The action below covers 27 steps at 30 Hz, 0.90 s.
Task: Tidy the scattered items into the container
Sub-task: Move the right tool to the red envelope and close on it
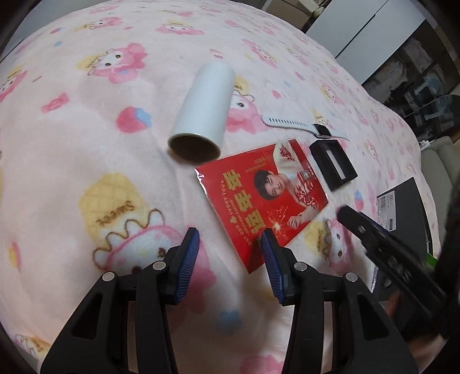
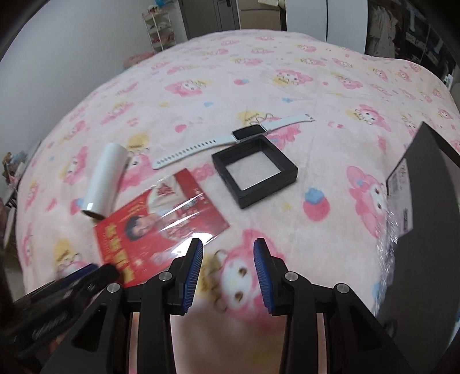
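Observation:
Scattered on a pink cartoon blanket lie a white roll (image 1: 202, 110) (image 2: 105, 179), a red packet with a man's photo (image 1: 263, 201) (image 2: 159, 223), a white smartwatch (image 1: 304, 126) (image 2: 230, 141) and a small black square frame box (image 1: 333, 164) (image 2: 254, 171). A dark container (image 1: 405, 207) (image 2: 422, 184) stands at the right. My left gripper (image 1: 230, 259) is open and empty above the packet's near corner. My right gripper (image 2: 228, 264) is open and empty, just right of the packet. The other gripper shows blurred in each view.
The blanket (image 1: 86, 172) covers a bed whose edges drop off at the far side. White cabinets (image 1: 359, 37) and cluttered shelves (image 1: 417, 77) stand beyond it. A white wire rack (image 2: 159, 27) stands by the wall. Crinkled clear plastic (image 2: 386, 241) lies beside the container.

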Tool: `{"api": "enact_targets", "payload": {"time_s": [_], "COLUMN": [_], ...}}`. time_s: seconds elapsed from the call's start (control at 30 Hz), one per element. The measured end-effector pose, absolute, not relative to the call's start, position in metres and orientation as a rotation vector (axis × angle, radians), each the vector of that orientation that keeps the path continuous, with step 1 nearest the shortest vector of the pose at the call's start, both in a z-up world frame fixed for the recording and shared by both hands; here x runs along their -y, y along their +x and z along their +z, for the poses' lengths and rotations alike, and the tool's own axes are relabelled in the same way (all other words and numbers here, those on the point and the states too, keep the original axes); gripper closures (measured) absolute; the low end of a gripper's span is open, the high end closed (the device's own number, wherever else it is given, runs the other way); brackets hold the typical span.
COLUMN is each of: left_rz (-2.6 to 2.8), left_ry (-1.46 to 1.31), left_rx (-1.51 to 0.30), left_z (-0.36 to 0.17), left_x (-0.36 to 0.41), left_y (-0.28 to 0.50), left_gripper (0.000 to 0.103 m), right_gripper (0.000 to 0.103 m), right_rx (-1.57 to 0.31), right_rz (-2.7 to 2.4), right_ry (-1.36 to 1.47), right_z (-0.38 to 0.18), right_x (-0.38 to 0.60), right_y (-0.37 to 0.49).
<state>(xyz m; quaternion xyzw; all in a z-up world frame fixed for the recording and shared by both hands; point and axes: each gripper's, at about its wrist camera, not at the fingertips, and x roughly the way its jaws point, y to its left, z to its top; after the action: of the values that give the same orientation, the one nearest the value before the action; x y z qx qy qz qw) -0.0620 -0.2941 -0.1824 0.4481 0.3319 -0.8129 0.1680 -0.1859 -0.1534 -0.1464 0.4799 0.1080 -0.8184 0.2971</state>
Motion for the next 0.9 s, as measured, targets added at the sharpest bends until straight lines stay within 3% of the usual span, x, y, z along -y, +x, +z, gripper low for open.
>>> {"api": "enact_targets", "payload": {"time_s": [0.33, 0.63, 0.9], "left_rz": [-2.307, -2.290, -2.317], "left_ry": [1.286, 1.226, 1.245], "left_rx": [-0.938, -1.043, -0.954], "left_z": [-0.190, -0.189, -0.182], "left_x": [0.299, 0.309, 0.295], "left_y": [-0.071, -0.060, -0.060], "left_gripper": [0.066, 0.065, 0.065], "right_gripper": [0.069, 0.076, 0.076], "right_rx": [-0.213, -0.119, -0.116], "right_rz": [-2.005, -1.951, -1.904], "right_ry": [1.313, 1.305, 1.447], "right_z": [-0.174, -0.153, -0.158], "right_x": [0.181, 0.155, 0.100], "right_y": [-0.212, -0.183, -0.122]}}
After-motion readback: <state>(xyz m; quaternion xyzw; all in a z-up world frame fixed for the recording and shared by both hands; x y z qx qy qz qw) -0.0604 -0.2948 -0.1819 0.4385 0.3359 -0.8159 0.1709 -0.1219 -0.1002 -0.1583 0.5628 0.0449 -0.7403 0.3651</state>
